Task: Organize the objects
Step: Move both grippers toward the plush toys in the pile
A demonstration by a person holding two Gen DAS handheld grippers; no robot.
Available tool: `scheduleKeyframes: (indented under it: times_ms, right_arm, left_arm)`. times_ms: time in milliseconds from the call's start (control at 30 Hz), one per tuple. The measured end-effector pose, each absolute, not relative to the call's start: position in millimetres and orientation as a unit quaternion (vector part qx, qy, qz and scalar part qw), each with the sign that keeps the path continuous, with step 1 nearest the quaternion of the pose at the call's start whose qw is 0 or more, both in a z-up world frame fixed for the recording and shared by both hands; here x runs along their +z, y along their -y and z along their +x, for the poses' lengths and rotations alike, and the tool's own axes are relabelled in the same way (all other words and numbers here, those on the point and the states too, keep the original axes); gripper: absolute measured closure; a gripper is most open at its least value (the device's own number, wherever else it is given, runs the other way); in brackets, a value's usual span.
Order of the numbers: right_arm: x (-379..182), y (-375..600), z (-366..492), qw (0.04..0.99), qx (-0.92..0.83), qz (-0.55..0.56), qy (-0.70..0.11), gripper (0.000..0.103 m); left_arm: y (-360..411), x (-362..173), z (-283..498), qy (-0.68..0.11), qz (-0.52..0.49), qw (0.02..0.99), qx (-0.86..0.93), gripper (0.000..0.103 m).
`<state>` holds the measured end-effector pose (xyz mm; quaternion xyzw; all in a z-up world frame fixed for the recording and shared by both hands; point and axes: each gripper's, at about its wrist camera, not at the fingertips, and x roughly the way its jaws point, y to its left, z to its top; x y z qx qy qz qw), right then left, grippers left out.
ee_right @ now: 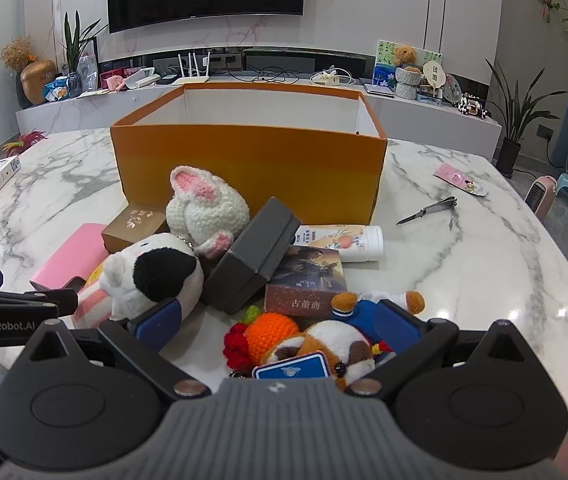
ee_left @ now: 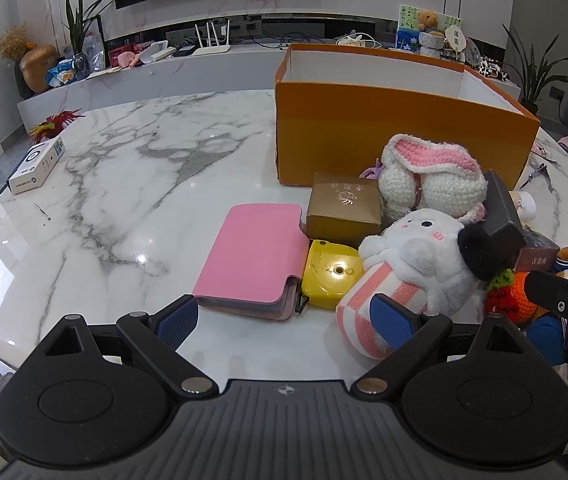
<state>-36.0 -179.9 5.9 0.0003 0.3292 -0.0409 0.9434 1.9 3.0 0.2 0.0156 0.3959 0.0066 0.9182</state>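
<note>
Both tools stand with their jaws spread wide and nothing between the pads. The left gripper (ee_left: 284, 322) hangs over the near edge of the marble table (ee_left: 124, 184), just in front of a pink wallet (ee_left: 258, 256) and a yellow tape measure (ee_left: 329, 272). The right gripper (ee_right: 278, 326) sits low over a small heap of plush key-chains near the same edge, with an orange crocheted toy (ee_right: 270, 332) and a brown-and-white plush dog (ee_right: 323, 346) inside its span.

The things to tidy are piled in front of the orange box (ee_right: 252, 160), which stands open-topped towards the middle of the table; from here it looks empty, though its floor is hidden.

- The soft toys, such as the cow plush (ee_left: 411, 264) and the white knitted rabbit (ee_left: 431, 176), should be light and squashy. A grip across the body will hold, but the fabric gives, so the pads need to close well in.
- The gold box (ee_left: 343, 208), the grey box (ee_right: 252, 256) tilted against its neighbours and the card box (ee_right: 307, 284) are stiff and smooth. They are best taken across their narrow sides.
- The white bottle (ee_right: 343, 242) lies on its side and may roll.
- The wallet lies flat, so its near spine edge is probably the only place to catch it.
</note>
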Motion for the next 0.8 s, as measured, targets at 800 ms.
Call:
scheduleKeyframes:
  times_ms: [800]
  right_arm:
    - [6.4, 176.9, -33.9, 0.944, -0.042, -0.003, -0.328, 0.001]
  left_arm:
    - [-7.4, 16.0, -6.3, -0.382, -0.008, 0.924, -0.019, 0.0]
